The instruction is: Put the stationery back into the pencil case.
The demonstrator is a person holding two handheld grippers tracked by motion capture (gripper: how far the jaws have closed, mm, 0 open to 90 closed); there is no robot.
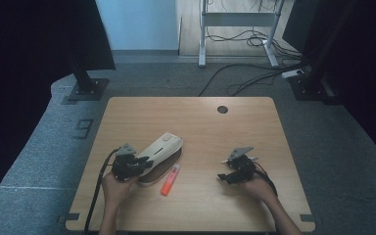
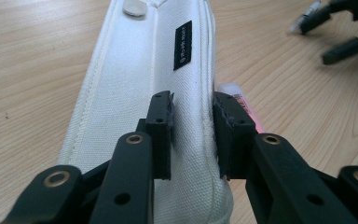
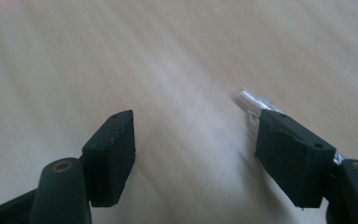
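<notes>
High view showed a person at a wooden table (image 1: 210, 122) with 2 grippers, and the work in hand looked like filling a white pencil case (image 1: 160, 149) with pens. The left gripper (image 1: 144, 161) had its 2 jaws pinched on the near end of the case, close by the bound edge, and the left gripper view confirmed this: fabric bulged between the pads, 1 pad on the flat canvas face and the other on the side seam. That hold probably served to steady the case, tipped on its edge with the dark opening facing right toward the other hand, so that a pen could be slid in without the case skidding away. An orange highlighter (image 1: 170, 179) lay on the table just beside the case, near its open side, within easy reach and apparently waiting its turn. The right gripper (image 1: 223, 170) hovered well apart from the case, toward the right half of the table, with its jaws apart. In the blurred right gripper view a pale, clear-tipped pen (image 3: 256, 105) lay along the inside of 1 pad; it may have rested against that pad alone, since the other pad stood clear of it with bare wood between.
</notes>
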